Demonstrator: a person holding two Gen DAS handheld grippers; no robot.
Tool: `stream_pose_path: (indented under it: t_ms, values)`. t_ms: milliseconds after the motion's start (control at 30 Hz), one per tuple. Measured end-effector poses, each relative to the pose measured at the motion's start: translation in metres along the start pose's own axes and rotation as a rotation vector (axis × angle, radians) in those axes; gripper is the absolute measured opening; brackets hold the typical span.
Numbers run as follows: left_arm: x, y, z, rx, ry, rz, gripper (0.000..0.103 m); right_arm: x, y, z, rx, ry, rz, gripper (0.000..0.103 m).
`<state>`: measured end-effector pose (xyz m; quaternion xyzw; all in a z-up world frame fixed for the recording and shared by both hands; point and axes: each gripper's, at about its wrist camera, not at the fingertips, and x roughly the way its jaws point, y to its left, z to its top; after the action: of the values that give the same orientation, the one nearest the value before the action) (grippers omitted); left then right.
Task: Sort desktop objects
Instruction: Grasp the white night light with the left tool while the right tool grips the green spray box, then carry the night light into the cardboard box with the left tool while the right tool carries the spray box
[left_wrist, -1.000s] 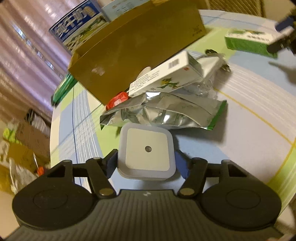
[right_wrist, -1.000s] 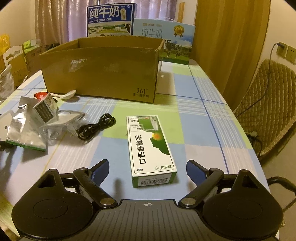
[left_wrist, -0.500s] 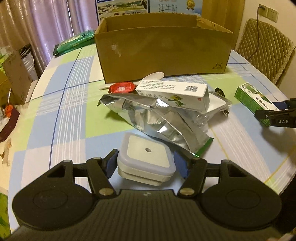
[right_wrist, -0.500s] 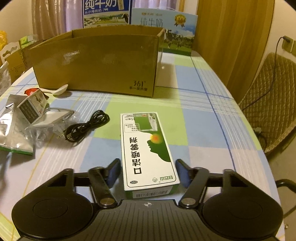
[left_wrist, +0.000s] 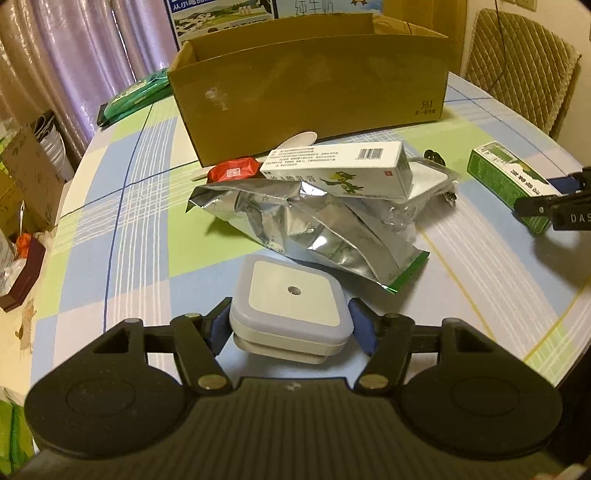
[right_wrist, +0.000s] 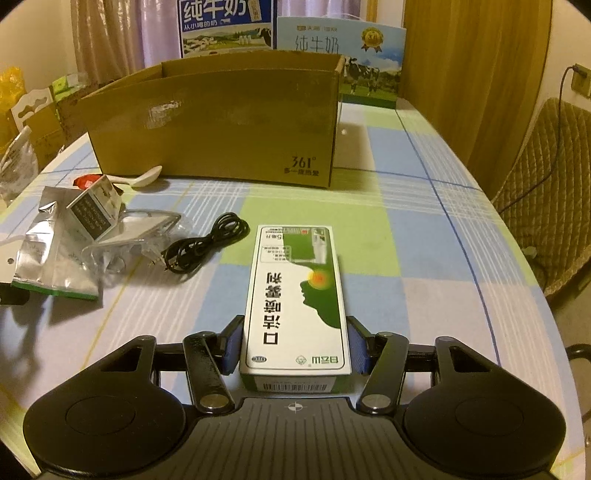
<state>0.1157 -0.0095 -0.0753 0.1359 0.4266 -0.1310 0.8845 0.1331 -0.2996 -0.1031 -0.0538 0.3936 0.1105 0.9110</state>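
The left gripper (left_wrist: 290, 325) has its fingers (left_wrist: 218, 325) pressed on both sides of a square white night light (left_wrist: 291, 299), which sits near the front edge of the tabletop (left_wrist: 122, 229); whether it is lifted or resting on the cloth I cannot tell. Just behind it lies a crumpled silver foil bag (left_wrist: 314, 221), and on the bag rests a long white box with a green cartoon figure (left_wrist: 340, 170). A red candy wrapper (left_wrist: 232, 171) and a white plastic spoon (left_wrist: 295, 142) lie between the bag and the open cardboard box (left_wrist: 314, 92), which stands toward the far edge.

The right gripper (right_wrist: 295, 347) has its fingers (right_wrist: 232, 347) clamped on the near end of a green and white medicine box (right_wrist: 295, 295). This box lies flat with its length pointing toward the cardboard box (right_wrist: 221, 122), around the middle of the tabletop (right_wrist: 424, 258). To its left, a coiled black cable (right_wrist: 207, 243) lies just beside a clear plastic bag (right_wrist: 136, 236). Further left, the foil bag (right_wrist: 51, 258) and the white box (right_wrist: 96, 210) are seen again, near the left edge. Two milk cartons (right_wrist: 229, 26) stand behind the cardboard box at the far edge.
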Motion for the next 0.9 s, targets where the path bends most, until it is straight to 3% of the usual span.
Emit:
stream_pose_path:
  t_ms: [500,633,900]
  values:
    - [0.005,-0.01,-0.003,0.14,-0.021,0.088,0.062,0.005,0.001,0.0,-0.012,-0.007,-0.013,0.055]
    - [0.004,-0.009,-0.002,0.136,-0.04,0.084,0.071,0.006,0.001,0.0,-0.01,-0.005,-0.012,0.055]
    - [0.008,-0.001,0.003,0.105,-0.042,0.057,0.071,0.008,0.001,0.0,-0.004,-0.003,-0.011,0.055]
